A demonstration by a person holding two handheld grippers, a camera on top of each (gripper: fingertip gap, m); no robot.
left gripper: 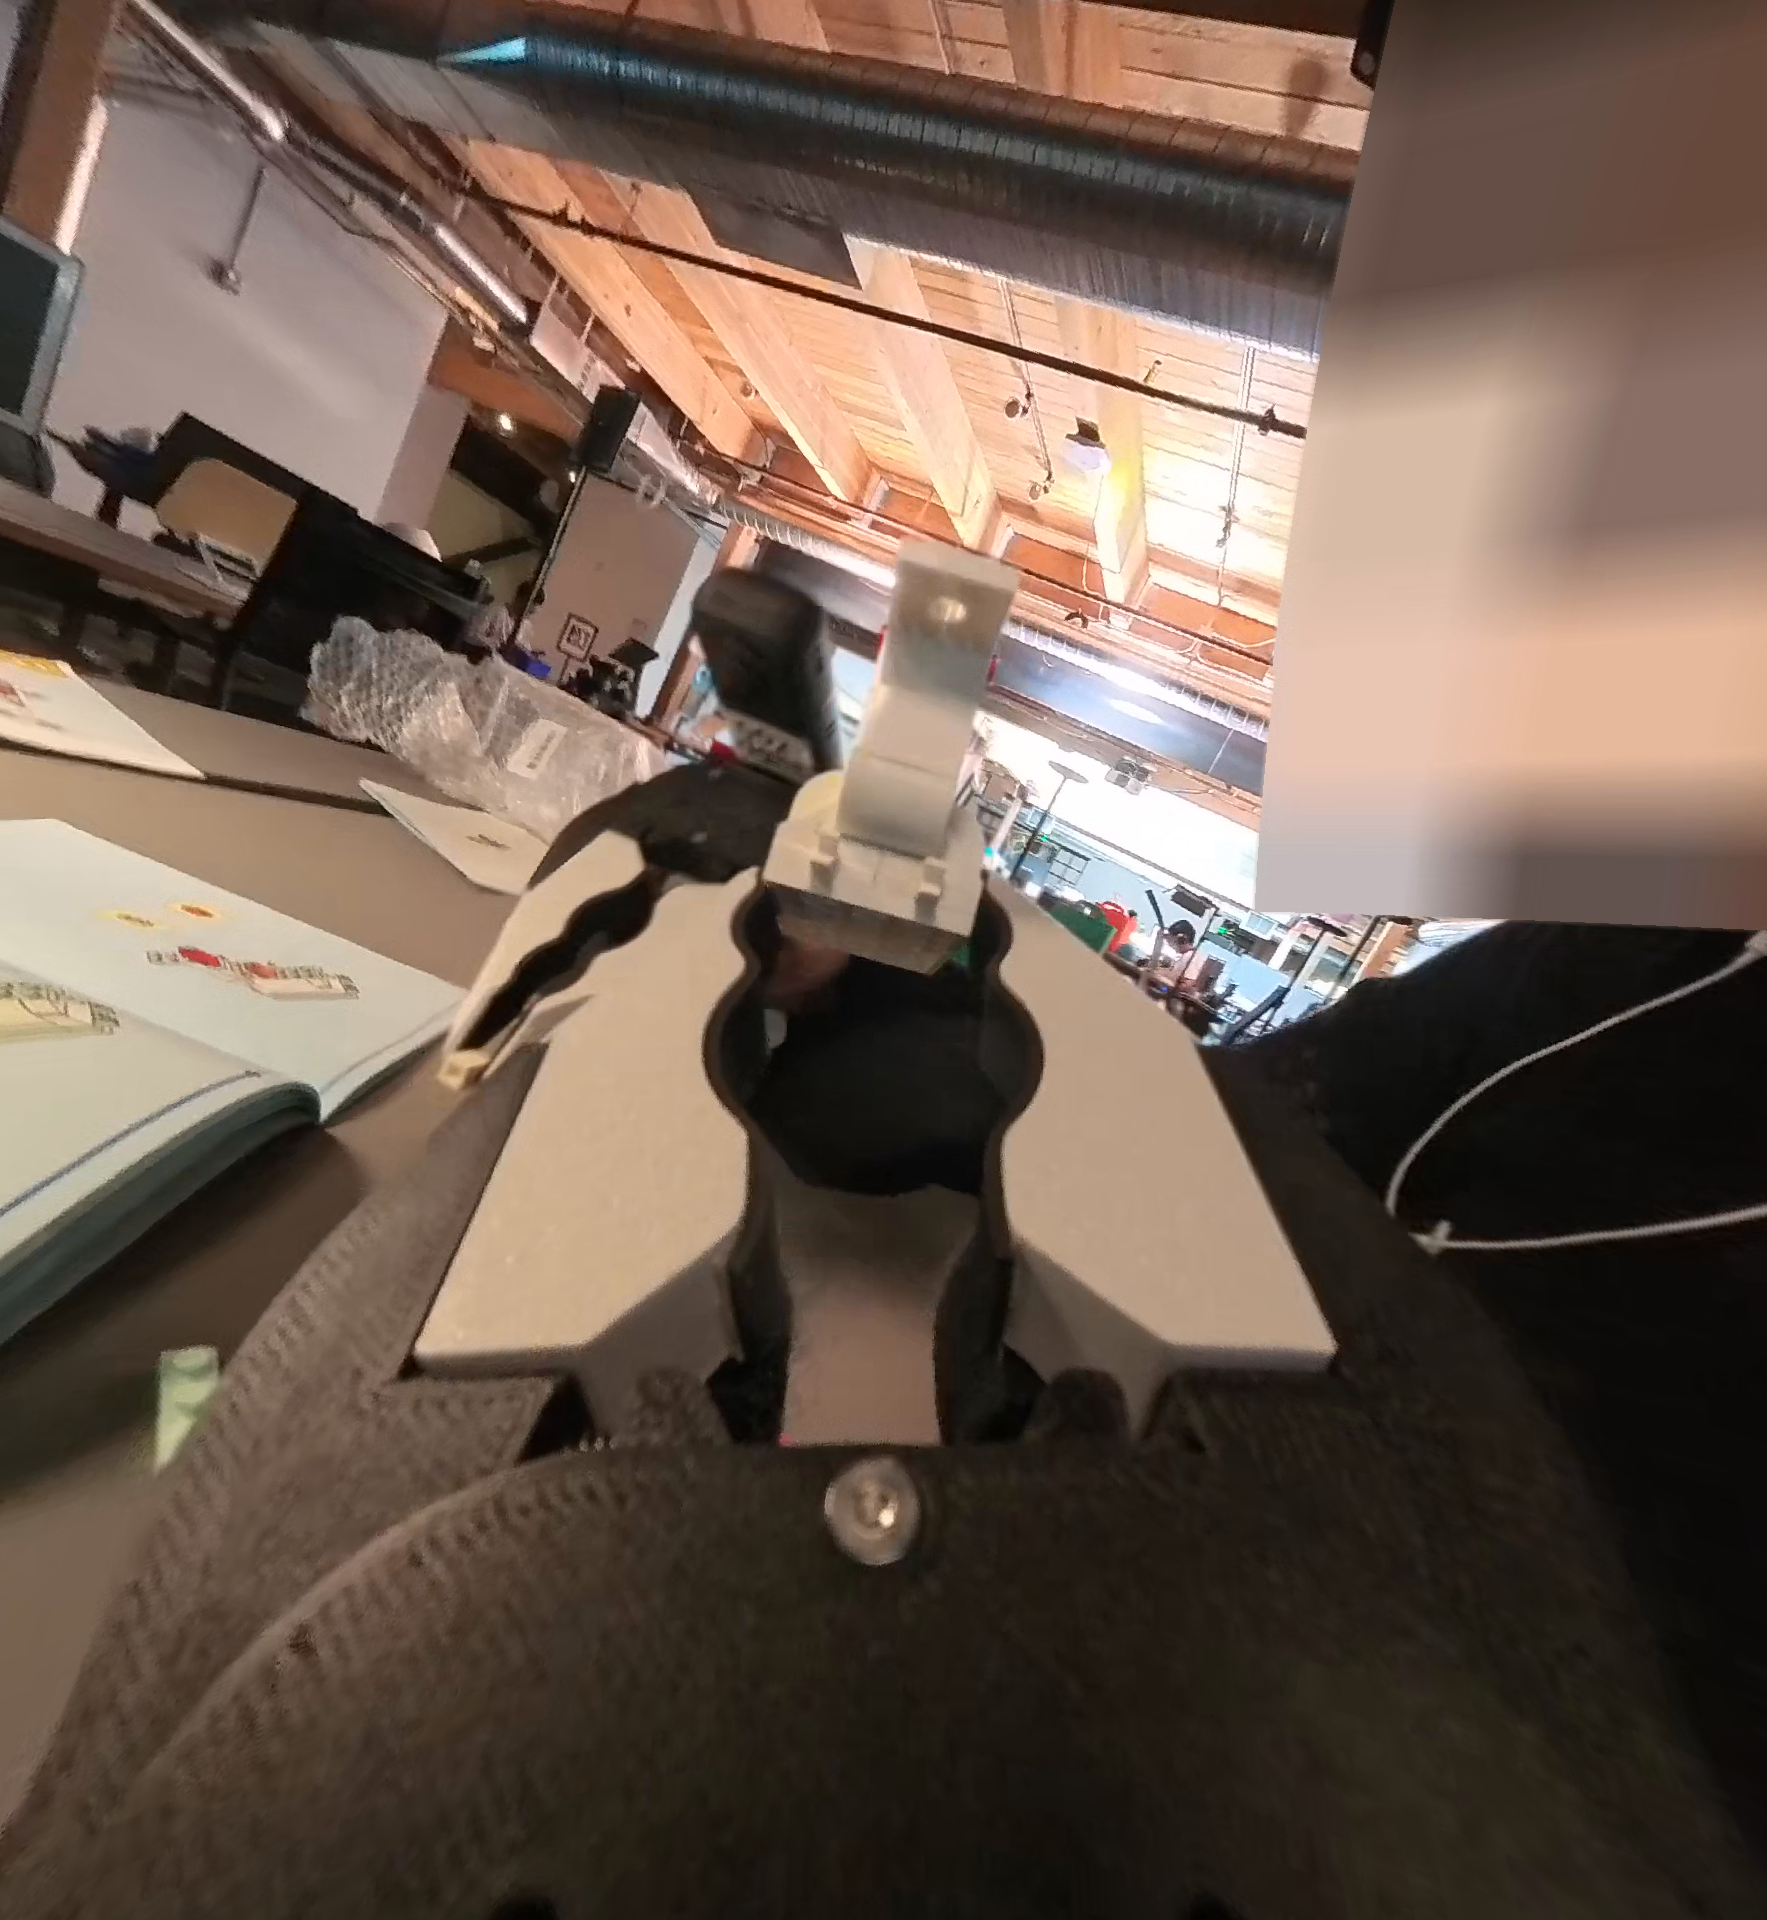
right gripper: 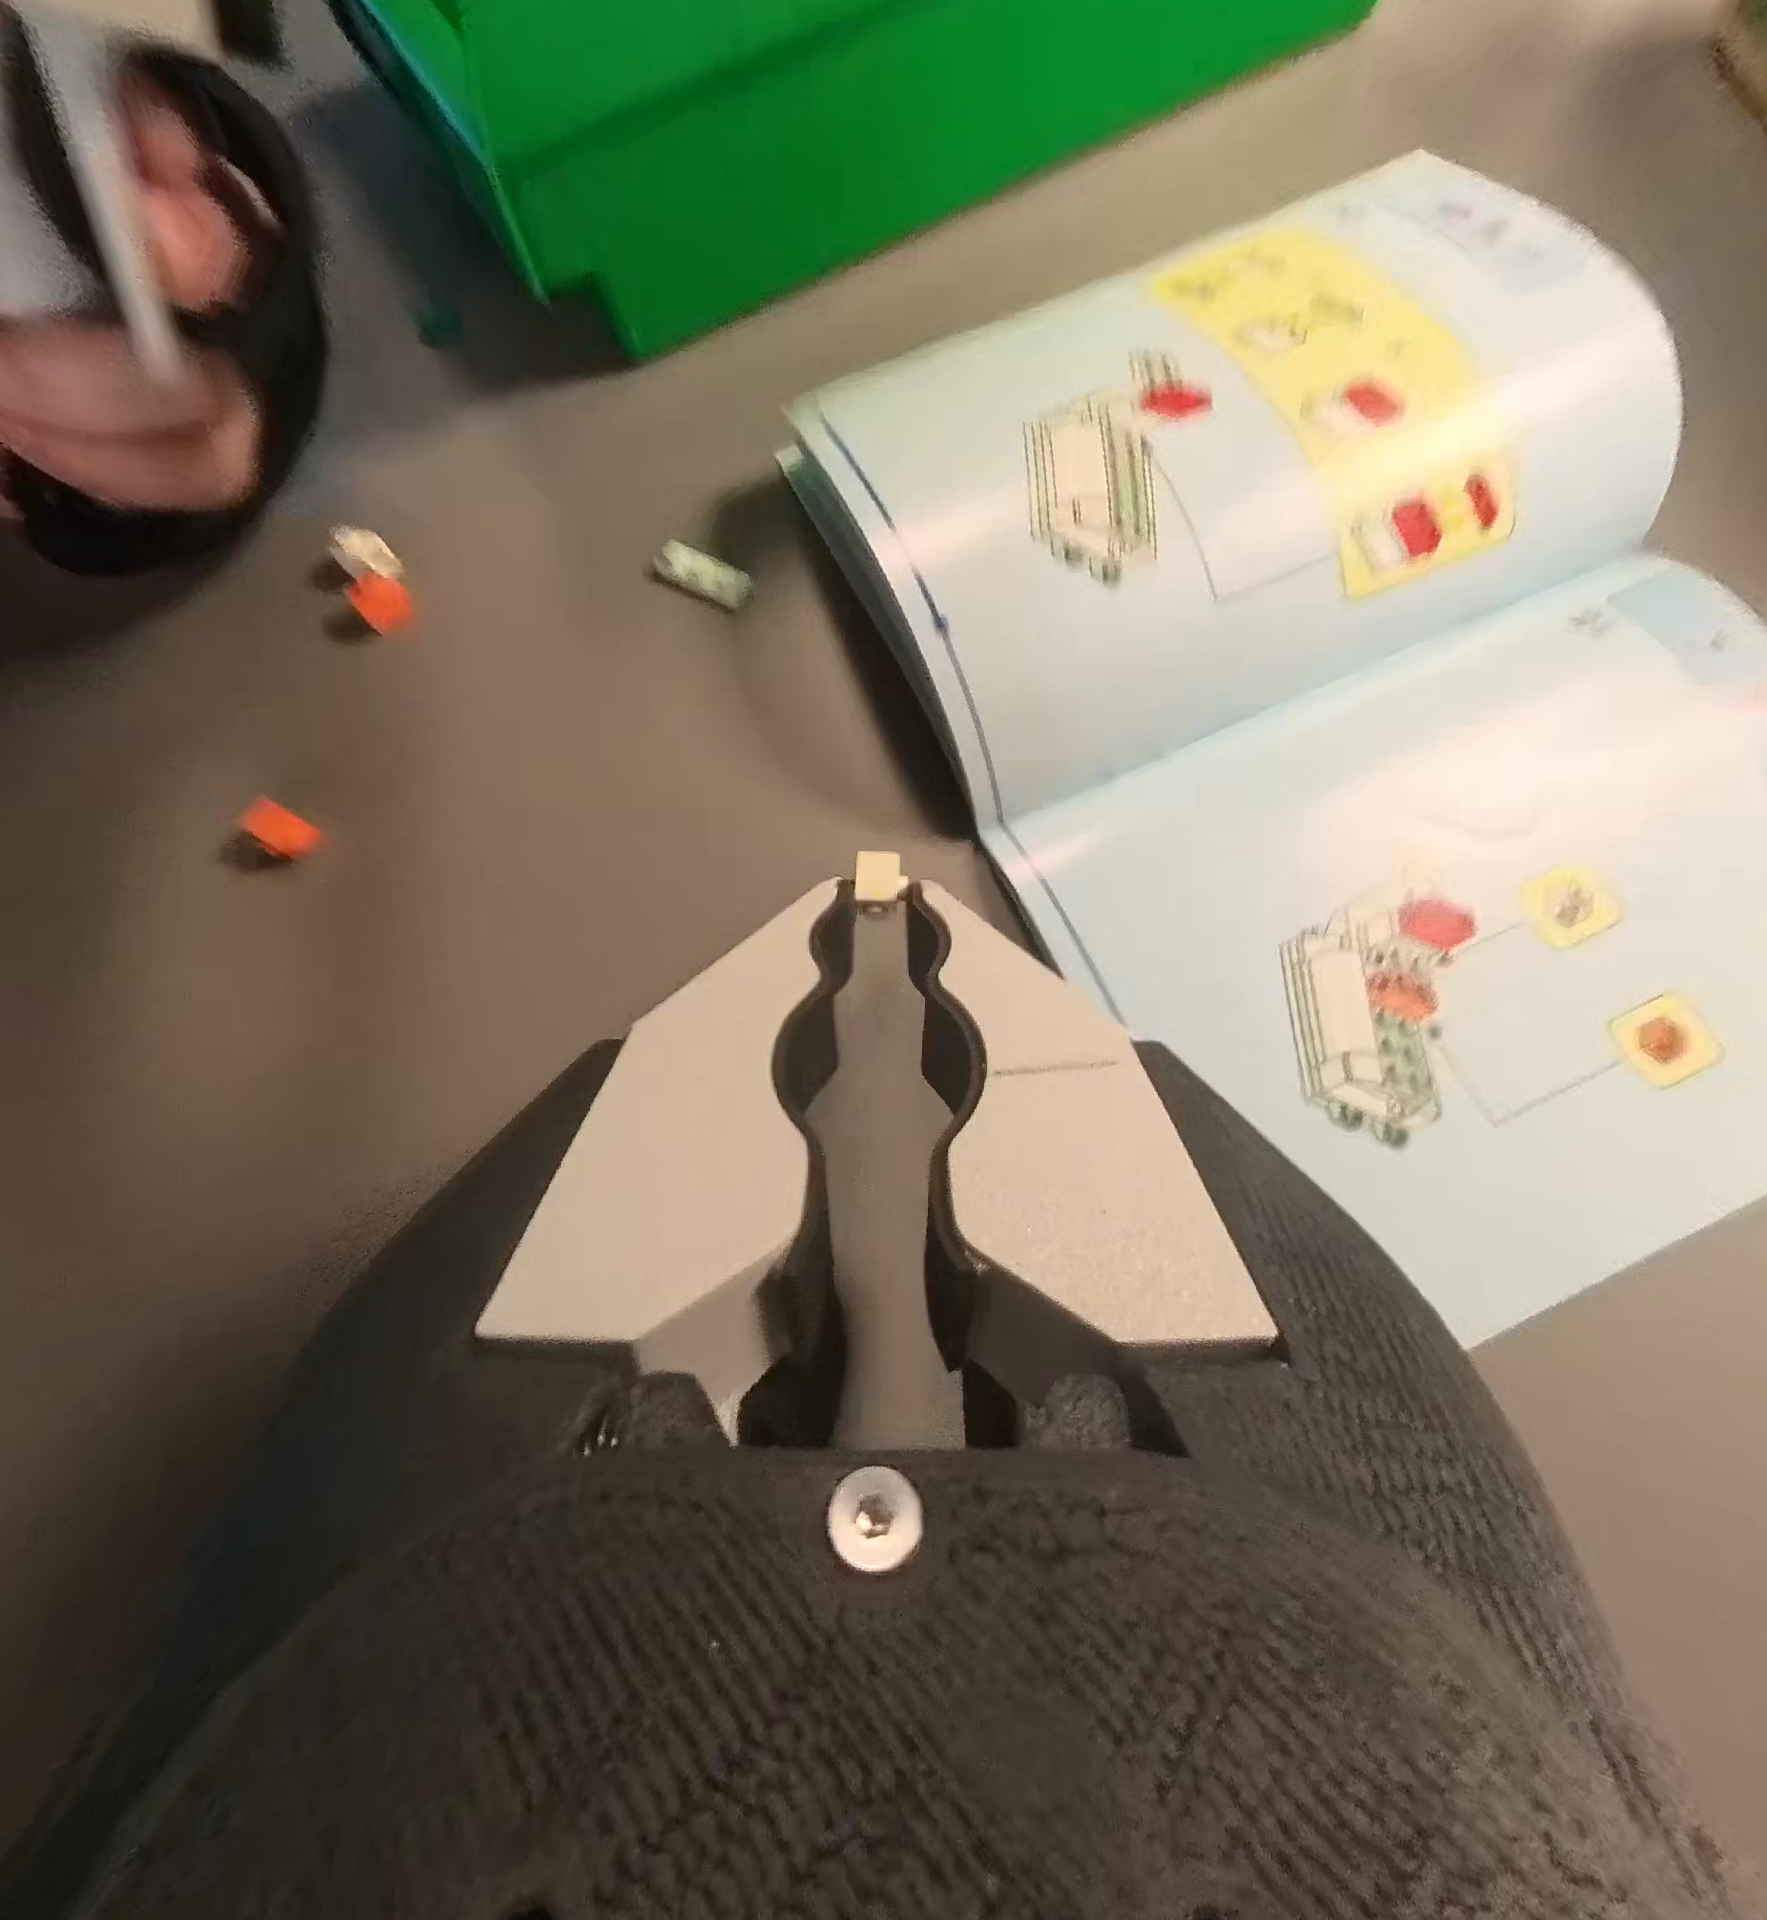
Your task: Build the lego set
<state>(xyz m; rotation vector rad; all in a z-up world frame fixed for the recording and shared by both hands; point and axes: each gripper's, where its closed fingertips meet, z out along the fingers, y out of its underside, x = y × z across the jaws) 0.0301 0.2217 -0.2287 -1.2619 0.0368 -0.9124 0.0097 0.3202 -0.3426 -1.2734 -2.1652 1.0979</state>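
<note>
Left tongs [left gripper: 863, 914] clamped on white build [left gripper: 884, 831], held up off worktop. Right tongs [right gripper: 877, 896] pinching tiny cream brick [right gripper: 879, 876] at tips. Line up studs square, then press gently.

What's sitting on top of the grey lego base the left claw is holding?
A light grey curved arm stands up from the grey lego base in the left claw. The base's underside is hidden between the claw's fingers.
</note>
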